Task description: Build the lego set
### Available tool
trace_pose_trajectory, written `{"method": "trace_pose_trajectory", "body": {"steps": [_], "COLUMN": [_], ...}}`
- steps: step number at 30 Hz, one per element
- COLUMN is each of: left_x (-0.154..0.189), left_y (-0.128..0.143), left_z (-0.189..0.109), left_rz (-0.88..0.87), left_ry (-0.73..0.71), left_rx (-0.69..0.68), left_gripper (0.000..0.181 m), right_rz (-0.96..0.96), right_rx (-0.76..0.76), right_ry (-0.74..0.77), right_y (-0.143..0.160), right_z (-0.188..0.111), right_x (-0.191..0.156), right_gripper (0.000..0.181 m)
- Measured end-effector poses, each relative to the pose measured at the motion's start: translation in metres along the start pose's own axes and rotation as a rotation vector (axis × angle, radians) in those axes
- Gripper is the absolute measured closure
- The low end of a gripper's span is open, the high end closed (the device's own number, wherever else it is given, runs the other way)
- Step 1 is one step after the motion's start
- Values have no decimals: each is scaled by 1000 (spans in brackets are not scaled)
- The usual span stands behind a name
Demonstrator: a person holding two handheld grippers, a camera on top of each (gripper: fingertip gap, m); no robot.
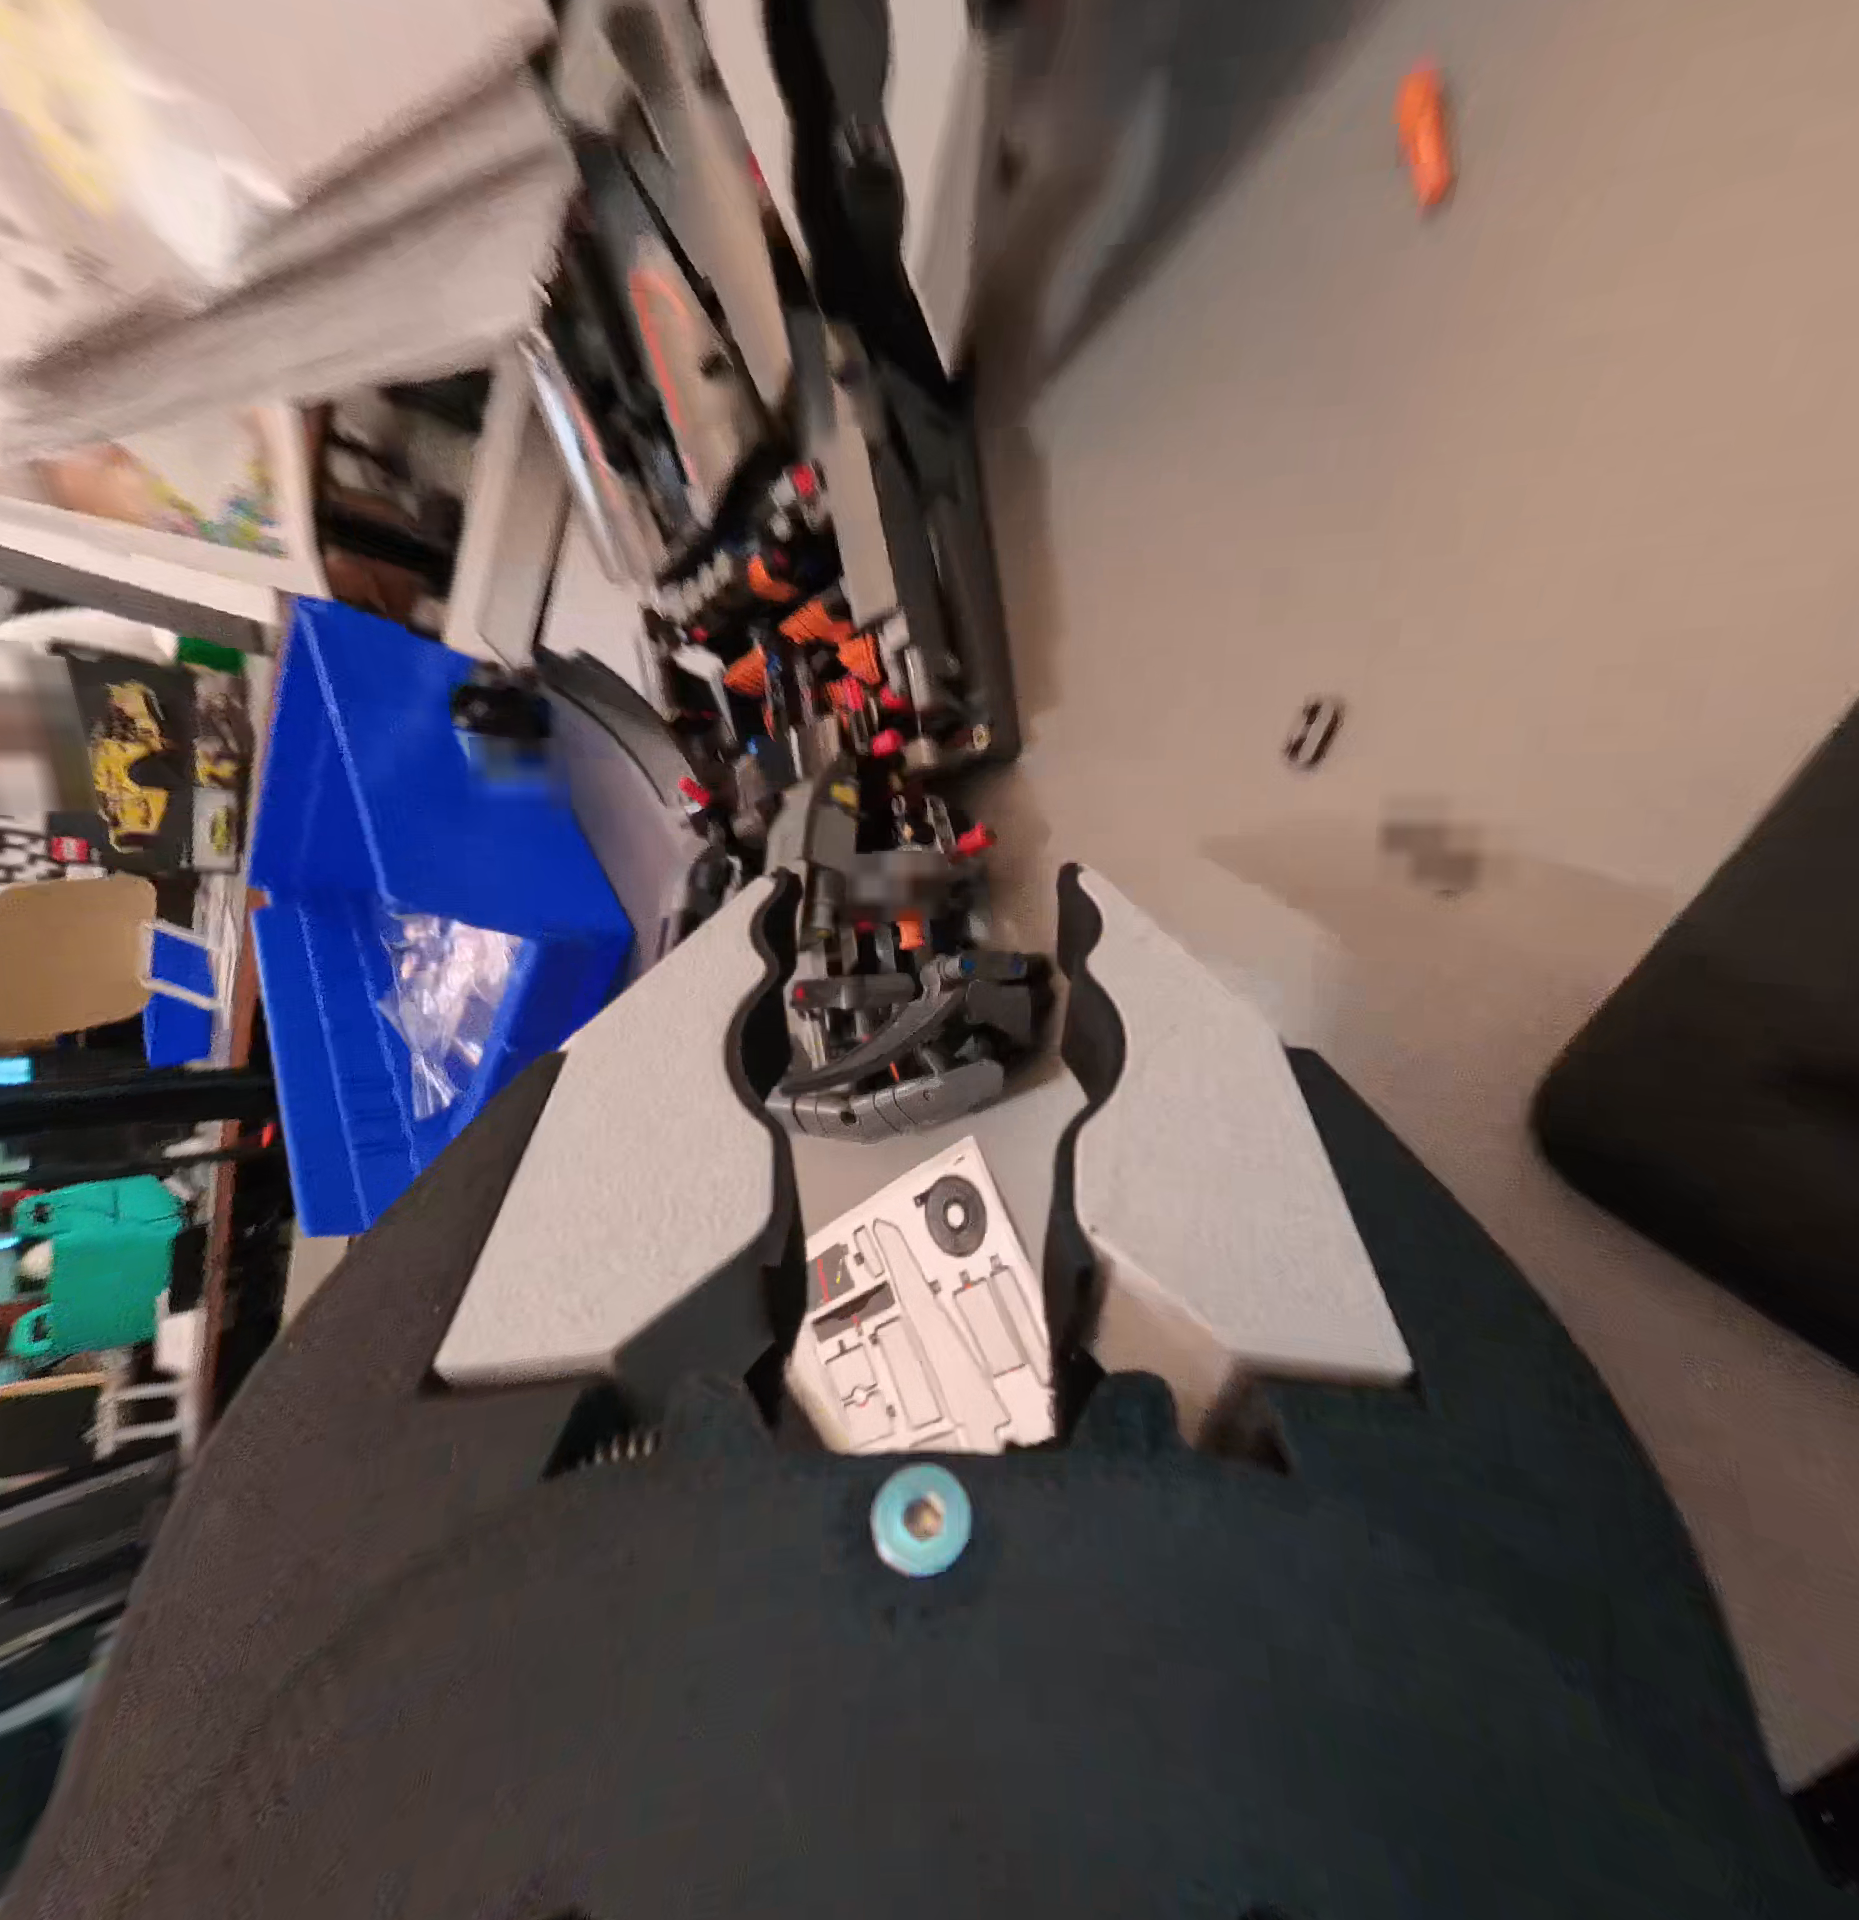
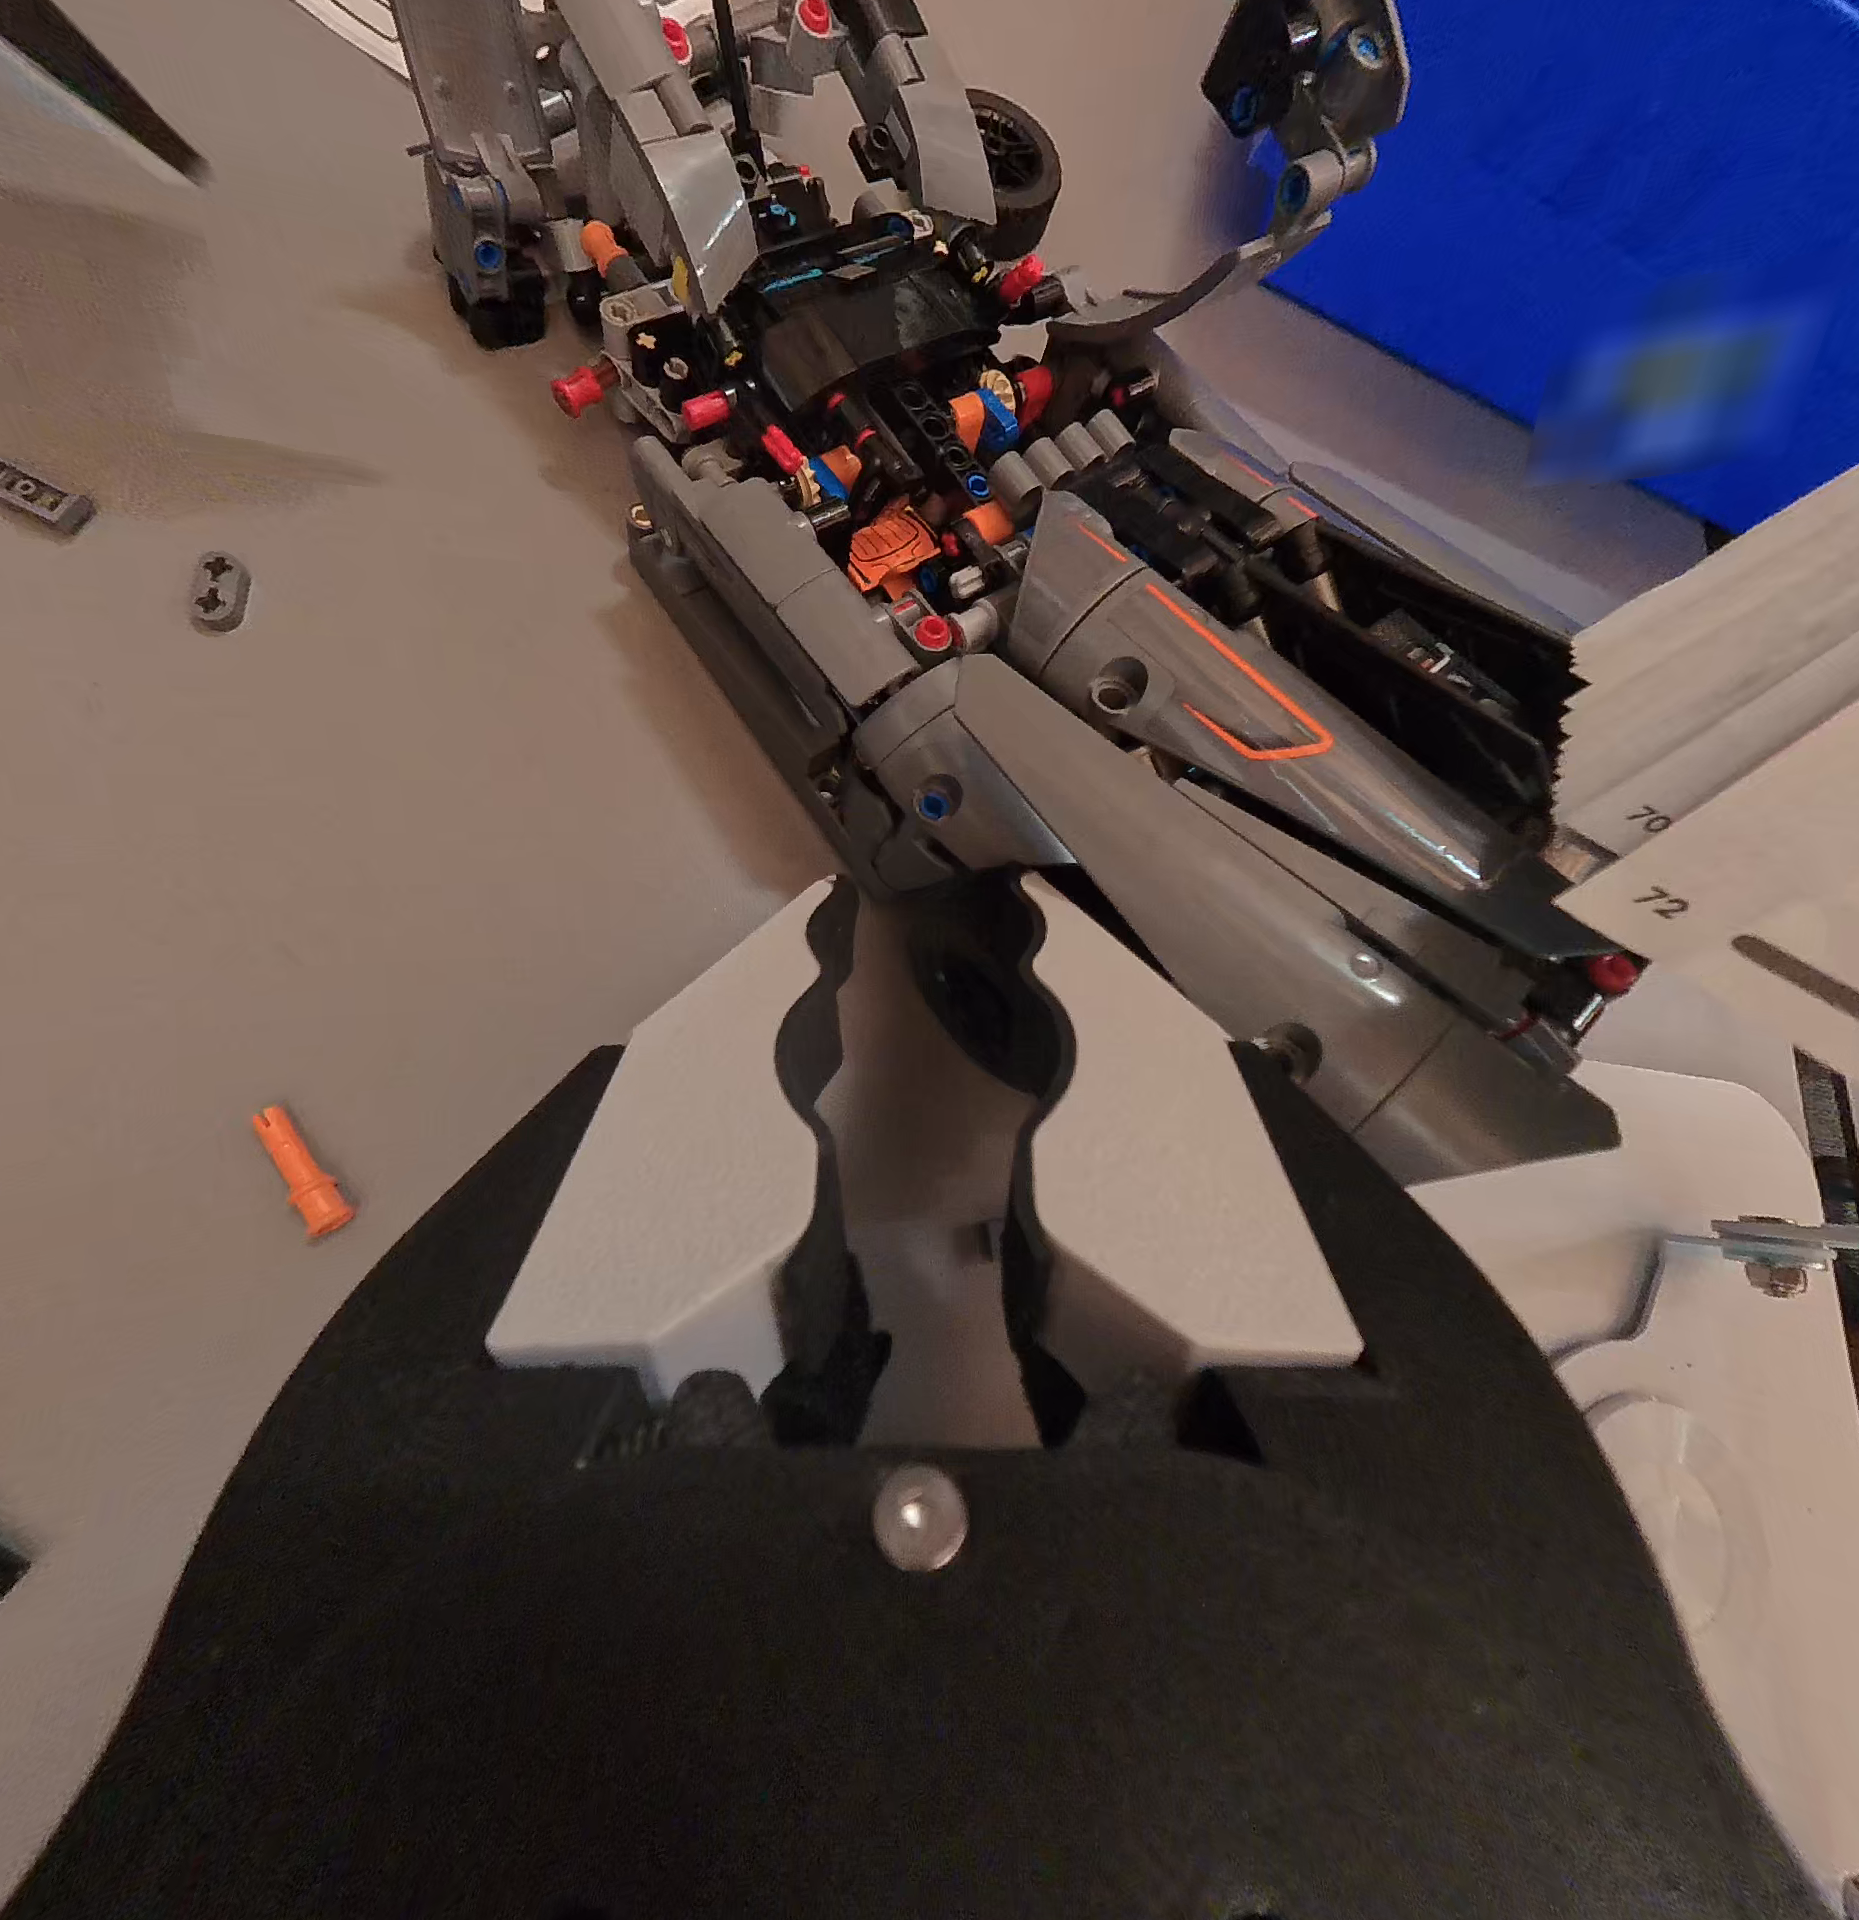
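The pale worktop (image 2: pixel 405 831) carries a half-built grey lego car (image 2: pixel 1008 582) with black, orange and red parts inside; it lies in the middle, and its end reaches to the tips of the right tongs (image 2: pixel 930 899). Behind the car stands a blue bin (image 2: pixel 1631 208), which holds clear plastic bags (image 1: pixel 442 997) in the left wrist view. The left tongs (image 1: pixel 920 883) stand wide apart above a white sticker sheet (image 1: pixel 925 1309), empty, with the car just in front of them. The right tongs are also apart, and a black wheel (image 2: pixel 972 1003) shows between their fingers; whether they touch it I cannot tell. On the worktop, left of the car, lie an orange pin (image 2: pixel 301 1174), a small grey plate (image 2: pixel 33 494) and a grey connector (image 2: pixel 218 590), each apart from the others.
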State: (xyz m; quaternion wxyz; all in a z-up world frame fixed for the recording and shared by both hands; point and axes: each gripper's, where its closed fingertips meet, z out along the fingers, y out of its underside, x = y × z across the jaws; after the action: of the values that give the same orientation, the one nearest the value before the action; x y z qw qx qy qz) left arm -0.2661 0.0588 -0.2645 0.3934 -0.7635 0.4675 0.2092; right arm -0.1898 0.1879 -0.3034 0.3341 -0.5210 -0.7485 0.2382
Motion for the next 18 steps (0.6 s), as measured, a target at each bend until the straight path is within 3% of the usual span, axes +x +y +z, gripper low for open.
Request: {"method": "trace_pose_trajectory", "body": {"steps": [4, 9, 18], "left_x": [5, 10, -2], "left_y": [25, 60, 59], "left_z": [30, 38, 30], "left_rz": [108, 163, -46], "left_ry": [52, 94, 73], "left_rx": [-217, -457, -450], "left_gripper": [132, 133, 126], "right_rz": [-15, -21, -27], "right_rx": [-7, -8, -11], "right_ry": [8, 10, 9], "right_y": [1, 1, 1], "right_z": [0, 0, 0], "right_x": [0, 0, 1], "right_gripper": [154, 155, 155]}}
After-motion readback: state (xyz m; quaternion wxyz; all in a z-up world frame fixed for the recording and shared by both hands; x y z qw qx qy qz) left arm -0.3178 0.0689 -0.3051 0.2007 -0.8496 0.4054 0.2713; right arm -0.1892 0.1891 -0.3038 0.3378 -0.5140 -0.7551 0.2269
